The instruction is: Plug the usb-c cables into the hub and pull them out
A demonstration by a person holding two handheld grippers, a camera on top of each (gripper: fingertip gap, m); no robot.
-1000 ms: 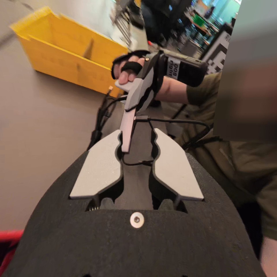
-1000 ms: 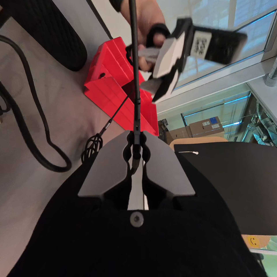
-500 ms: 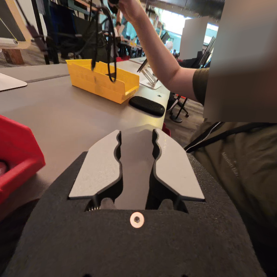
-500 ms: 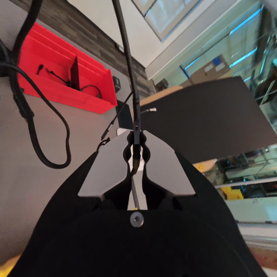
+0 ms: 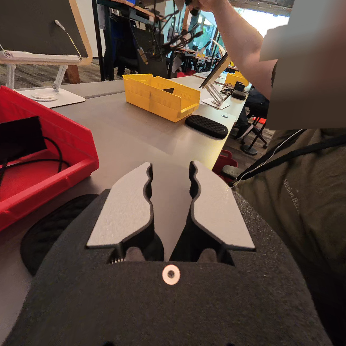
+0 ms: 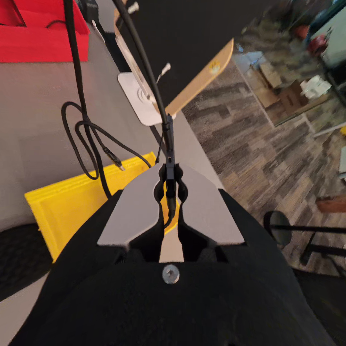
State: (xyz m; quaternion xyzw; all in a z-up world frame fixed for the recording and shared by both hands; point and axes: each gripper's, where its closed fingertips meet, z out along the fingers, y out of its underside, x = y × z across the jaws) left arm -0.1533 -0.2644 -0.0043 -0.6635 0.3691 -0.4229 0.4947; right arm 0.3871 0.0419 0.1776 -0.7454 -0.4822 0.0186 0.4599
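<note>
Fingers (image 6: 198, 189) pinch hub (image 6: 170, 149); cable ends cropped.

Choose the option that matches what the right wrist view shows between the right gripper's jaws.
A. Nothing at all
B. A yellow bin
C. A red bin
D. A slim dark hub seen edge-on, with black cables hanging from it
D: the right gripper is clamped on the narrow dark hub, and black cables dangle beside it over the yellow bin.
</note>
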